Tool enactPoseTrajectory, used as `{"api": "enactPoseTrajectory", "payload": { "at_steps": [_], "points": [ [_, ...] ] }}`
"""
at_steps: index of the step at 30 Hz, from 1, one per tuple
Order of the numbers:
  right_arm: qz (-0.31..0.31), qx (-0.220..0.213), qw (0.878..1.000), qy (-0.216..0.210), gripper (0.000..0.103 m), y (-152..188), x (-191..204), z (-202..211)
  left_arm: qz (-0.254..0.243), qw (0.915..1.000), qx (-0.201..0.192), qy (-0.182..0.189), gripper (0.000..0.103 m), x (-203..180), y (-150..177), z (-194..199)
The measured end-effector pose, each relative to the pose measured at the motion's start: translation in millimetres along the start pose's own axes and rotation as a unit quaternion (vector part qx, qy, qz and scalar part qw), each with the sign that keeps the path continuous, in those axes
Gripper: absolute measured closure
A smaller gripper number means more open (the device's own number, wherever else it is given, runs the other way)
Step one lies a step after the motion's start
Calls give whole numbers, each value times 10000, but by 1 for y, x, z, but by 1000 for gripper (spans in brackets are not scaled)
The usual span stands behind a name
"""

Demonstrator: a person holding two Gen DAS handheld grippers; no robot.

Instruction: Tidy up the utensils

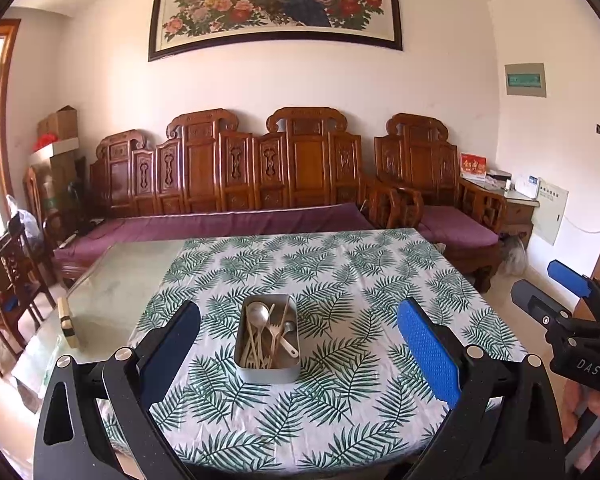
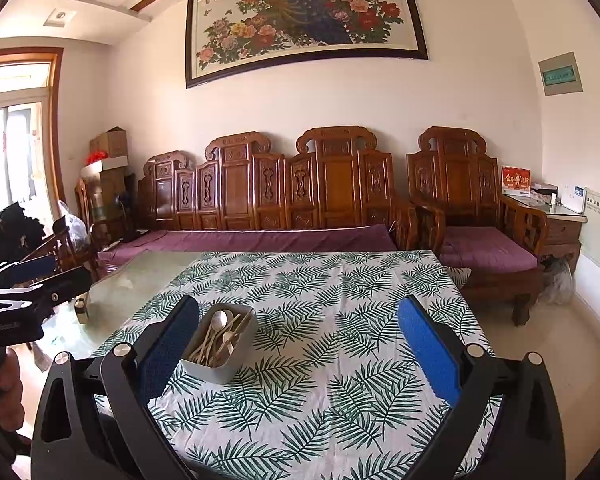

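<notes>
Utensils lie heaped in a rectangular metal tin that stands on a leaf-print tablecloth near the middle of the table. In the tin, a metal spoon points its bowl toward the far end, a pale fork lies beside it, a small metal measuring scoop sits to the right, and several pale sticks or handles cross beneath them; what each one is cannot be told.

The left gripper hangs above the near part of the table with its blue pads spread wide apart, grasping nothing; the tin shows between them, farther off and untouched. The right gripper is likewise spread wide and empty, and from its camera the tin sits toward the left pad, on the cloth beyond it, with the spoon on top of the heap. Each gripper shows at the edge of the other's view: the right one at the far right, the left one at the far left, both well apart from the tin.

Left of the cloth the glass tabletop is bare, with a small block standing at its left edge. Beyond the table a carved wooden bench with purple cushions runs along the far wall, an armchair of the same kind to its right. A framed peacock painting hangs above.
</notes>
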State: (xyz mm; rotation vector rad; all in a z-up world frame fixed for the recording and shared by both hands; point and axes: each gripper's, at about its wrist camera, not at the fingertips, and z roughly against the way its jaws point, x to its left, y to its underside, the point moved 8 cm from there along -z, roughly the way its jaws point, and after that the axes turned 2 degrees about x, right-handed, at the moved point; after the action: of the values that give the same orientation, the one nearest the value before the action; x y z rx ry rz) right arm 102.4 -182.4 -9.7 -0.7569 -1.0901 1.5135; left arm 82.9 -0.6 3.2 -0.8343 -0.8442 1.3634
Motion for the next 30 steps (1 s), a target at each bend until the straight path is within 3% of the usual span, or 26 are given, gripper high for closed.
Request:
{"api": "enactPoseTrajectory", "payload": {
  "at_steps": [30],
  "points": [
    [7, 16, 10000, 36, 3, 0, -3, -3, 28, 10000, 20, 33, 8, -1, 2, -5]
  ]
}}
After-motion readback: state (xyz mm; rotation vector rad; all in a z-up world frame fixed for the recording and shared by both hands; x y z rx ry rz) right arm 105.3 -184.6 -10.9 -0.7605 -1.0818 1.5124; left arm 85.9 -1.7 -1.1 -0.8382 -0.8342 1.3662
